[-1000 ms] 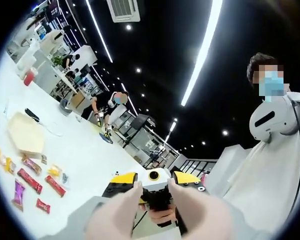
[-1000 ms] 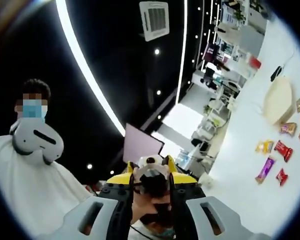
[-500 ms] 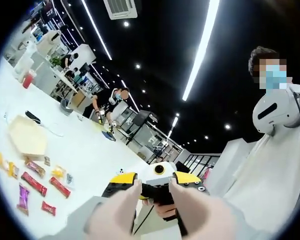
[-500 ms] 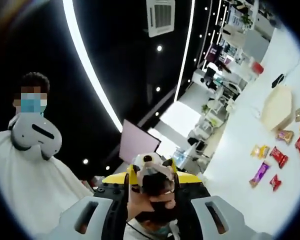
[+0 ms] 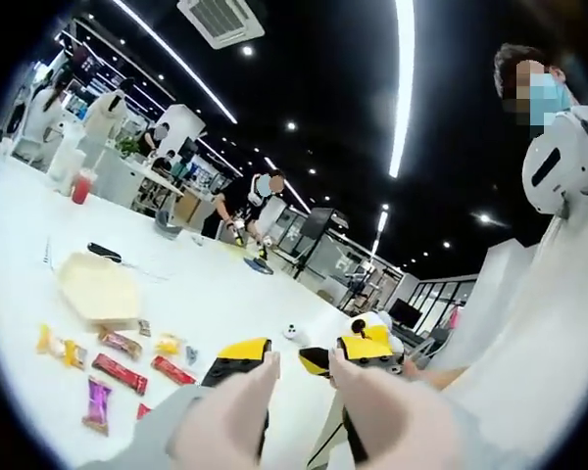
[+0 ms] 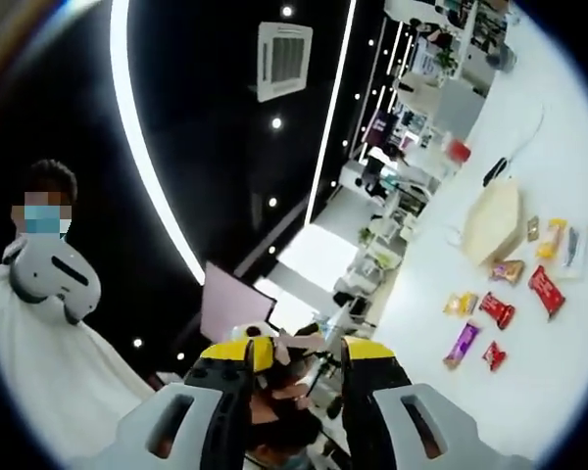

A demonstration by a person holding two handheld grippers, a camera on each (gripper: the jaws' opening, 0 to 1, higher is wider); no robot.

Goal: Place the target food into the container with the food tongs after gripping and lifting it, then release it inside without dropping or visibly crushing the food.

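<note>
A: On the white tabletop (image 5: 225,294), what is seen from the left gripper view?

B: A pale hexagonal container (image 5: 98,288) is seen lying flat, with wrapped snacks scattered just beside it: a purple packet (image 5: 97,403), a red bar (image 5: 118,372), a second red one (image 5: 174,370) and yellow packets (image 5: 61,348). A red cup (image 5: 81,186) stands farther back.

A: And the left tongs (image 5: 299,392)?

B: They are held up off the tabletop, well apart from the snacks, jaws spread with a clear gap and nothing gripped. The other gripper (yellow and black) is seen just beyond them.

A: The right gripper view?

B: The right tongs (image 6: 294,401) are likewise held apart and empty, raised well away from the food. The container (image 6: 492,221) is seen at the far right on the tabletop (image 6: 529,392), with the snacks close by it: the purple packet (image 6: 462,344), red ones (image 6: 497,309) and an orange one (image 6: 460,304).

A: Anyone else?

B: A person in white (image 5: 559,323) is seen at the edge of the left gripper view.
</note>
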